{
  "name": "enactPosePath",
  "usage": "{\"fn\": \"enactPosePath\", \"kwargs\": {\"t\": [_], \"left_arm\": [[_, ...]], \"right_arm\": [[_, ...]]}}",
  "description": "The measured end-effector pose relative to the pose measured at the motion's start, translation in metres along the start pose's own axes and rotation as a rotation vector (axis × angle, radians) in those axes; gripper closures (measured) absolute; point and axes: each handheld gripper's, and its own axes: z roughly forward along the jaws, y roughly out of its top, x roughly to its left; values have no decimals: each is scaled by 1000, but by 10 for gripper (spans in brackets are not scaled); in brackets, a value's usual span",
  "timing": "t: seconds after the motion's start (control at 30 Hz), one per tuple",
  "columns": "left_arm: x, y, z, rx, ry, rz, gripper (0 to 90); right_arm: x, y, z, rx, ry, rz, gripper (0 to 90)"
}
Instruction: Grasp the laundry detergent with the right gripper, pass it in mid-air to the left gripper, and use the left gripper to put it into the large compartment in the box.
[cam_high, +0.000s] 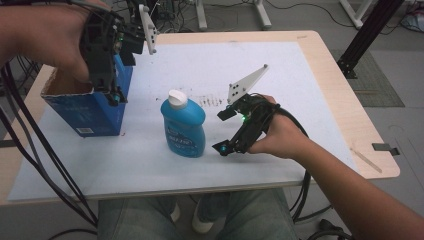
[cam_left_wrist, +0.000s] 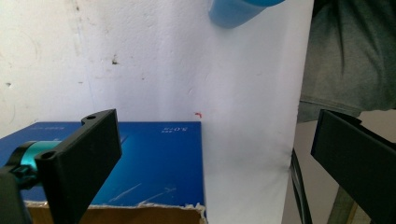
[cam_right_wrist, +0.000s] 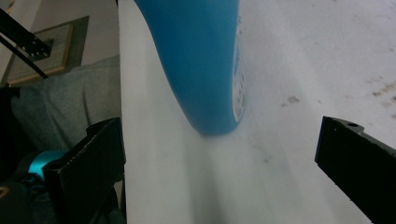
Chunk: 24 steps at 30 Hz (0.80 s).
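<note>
While both jaws gape, left gripper (cam_high: 116, 97) over box (cam_high: 95, 112) rim, right gripper (cam_high: 224, 131) beside bottle (cam_high: 183, 126).

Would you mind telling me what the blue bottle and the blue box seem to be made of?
The bottle looks like smooth, slightly glossy blue plastic with a white cap, judging by its even moulded surface. The box looks like printed cardboard: its torn top edge shows a brown, ragged inside.
</note>
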Motion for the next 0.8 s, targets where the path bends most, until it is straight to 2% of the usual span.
{"fn": "enactPosePath", "kwargs": {"t": [0.27,0.5,0.7,0.8], "left_arm": [[-2,-4,0,0,2,0,17],[-1,-7,3,-4,-1,-3,17],[-2,-10,3,-8,-1,-10,17],[-2,-10,3,-10,-1,-12,17]], "right_arm": [[2,0,27,-61,2,15,8],[5,1,41,-103,2,36,8],[7,4,50,-164,-9,46,8],[9,7,57,-174,-9,38,8]]}}
